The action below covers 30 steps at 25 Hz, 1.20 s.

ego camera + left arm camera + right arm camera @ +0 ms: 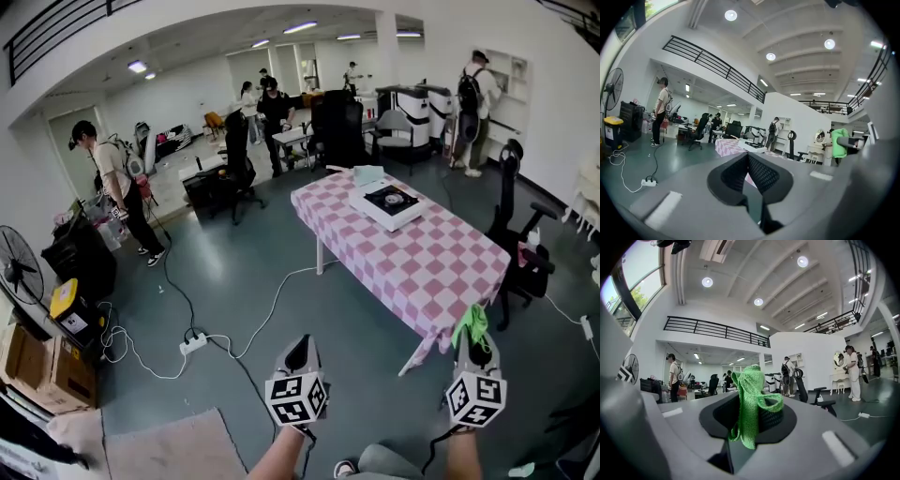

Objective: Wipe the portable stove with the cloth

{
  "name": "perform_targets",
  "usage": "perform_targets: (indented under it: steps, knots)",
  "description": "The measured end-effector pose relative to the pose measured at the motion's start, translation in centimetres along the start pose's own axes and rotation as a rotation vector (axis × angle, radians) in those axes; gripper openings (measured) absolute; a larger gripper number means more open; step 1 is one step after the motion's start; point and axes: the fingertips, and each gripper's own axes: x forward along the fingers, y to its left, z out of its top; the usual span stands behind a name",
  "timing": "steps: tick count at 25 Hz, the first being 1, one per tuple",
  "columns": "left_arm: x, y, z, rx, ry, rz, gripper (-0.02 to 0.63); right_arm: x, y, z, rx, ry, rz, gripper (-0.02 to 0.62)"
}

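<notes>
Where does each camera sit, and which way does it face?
Head view: on the person's head, facing down at table and stove; left gripper, right gripper, forearms show.
Left gripper view: on that gripper, facing the table; shut empty jaws show.
Right gripper view: on that gripper, facing the railing; jaws shut on cloth show.
Shared: head and left gripper views show the table.

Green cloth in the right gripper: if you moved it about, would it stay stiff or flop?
Probably floppy: the green cloth folds and droops over the shut jaws of the right gripper. Likely light, since one small pinch seems to carry it. Its open knit looks grippy rather than slippery.
</notes>
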Motion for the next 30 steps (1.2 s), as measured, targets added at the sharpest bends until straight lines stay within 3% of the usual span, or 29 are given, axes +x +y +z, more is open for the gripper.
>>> perform_targets:
  steps: [10,23,30]
  knots:
    - [6.8,2.0,-0.1,-0.015,0.013,0.023,0.0,7.6,-0.4,-1.1,0.01,0.011,-0.002,0.078]
    - [21.3,2.8,3.8,-0.023,-0.001,0.078,0.0,24.3,-2.6,0.8,0.01,0.02,0.05,0.078]
    - [29.6,2.0,5.0,-0.013,0.006,0.068,0.0,31.9,-5.8,0.7,0.027,0.021,0.028,0.078]
